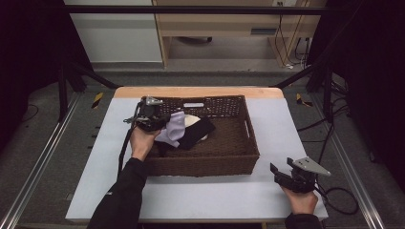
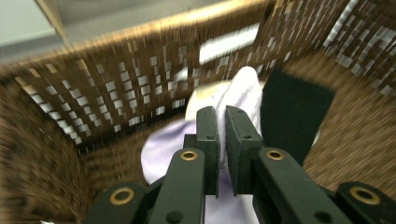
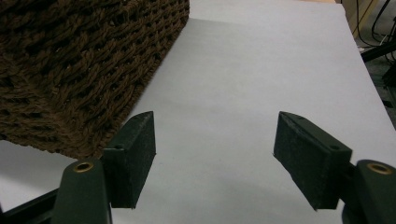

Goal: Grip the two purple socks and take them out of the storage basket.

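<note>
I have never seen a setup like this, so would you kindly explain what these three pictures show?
A person holds a two-jaw gripper in each hand; there is no robot arm. One camera looks down from above on a white table with a brown wicker basket. The other two cameras ride on the grippers. The left gripper is shut on a lilac cloth inside the basket, beside a black cloth and a cream item. The right gripper rests open over the table, holding nothing.

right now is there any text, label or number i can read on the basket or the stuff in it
None readable. The white tag on the wicker basket back wall is too small and blurred to tell if it carries print. The lilac cloth in the left tool and the black item show no lettering.
</note>
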Available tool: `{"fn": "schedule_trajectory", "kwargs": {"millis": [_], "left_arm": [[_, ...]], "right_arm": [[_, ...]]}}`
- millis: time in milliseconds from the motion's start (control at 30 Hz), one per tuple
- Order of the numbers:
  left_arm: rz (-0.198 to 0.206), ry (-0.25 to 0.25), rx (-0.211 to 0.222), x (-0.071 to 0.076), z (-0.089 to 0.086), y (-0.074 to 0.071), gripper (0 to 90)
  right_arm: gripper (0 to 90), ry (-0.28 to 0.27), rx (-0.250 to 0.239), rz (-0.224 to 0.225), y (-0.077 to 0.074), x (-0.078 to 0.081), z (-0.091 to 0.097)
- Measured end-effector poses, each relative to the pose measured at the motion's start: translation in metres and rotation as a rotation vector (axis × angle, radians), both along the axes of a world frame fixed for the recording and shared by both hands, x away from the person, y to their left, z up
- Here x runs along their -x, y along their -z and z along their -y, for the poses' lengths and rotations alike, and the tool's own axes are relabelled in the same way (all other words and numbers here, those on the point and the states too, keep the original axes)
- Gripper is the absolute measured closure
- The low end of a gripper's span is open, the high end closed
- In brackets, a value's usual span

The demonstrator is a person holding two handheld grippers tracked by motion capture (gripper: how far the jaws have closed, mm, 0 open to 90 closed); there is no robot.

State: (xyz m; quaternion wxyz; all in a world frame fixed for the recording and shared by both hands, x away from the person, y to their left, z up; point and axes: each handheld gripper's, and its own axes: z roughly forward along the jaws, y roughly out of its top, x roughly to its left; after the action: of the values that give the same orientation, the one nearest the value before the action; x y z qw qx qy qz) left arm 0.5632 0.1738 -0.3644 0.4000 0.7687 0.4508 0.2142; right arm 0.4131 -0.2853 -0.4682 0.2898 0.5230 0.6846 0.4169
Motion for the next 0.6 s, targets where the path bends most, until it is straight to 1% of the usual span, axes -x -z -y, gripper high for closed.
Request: {"fn": "schedule_trajectory", "kwargs": {"millis": [100, 167, 367, 600], "left_arm": [[0.065, 0.000, 0.042, 0.009, -0.004, -0.015, 83.7], [0.096, 0.002, 0.075, 0.015, -0.006, -0.022, 83.7], [0.159, 0.020, 0.121, 0.032, -0.010, -0.041, 83.7], [0.200, 0.046, 0.168, 0.049, -0.017, -0.055, 83.7]], "right_arm": [[29.6, 0.000, 0.003, 0.001, 0.000, 0.000, 0.000], [29.6, 0.000, 0.004, 0.001, 0.000, 0.000, 0.000], [29.7, 0.003, 0.006, 0.003, 0.000, 0.000, 0.000], [29.8, 0.004, 0.009, 0.003, 0.000, 0.000, 0.000]]}}
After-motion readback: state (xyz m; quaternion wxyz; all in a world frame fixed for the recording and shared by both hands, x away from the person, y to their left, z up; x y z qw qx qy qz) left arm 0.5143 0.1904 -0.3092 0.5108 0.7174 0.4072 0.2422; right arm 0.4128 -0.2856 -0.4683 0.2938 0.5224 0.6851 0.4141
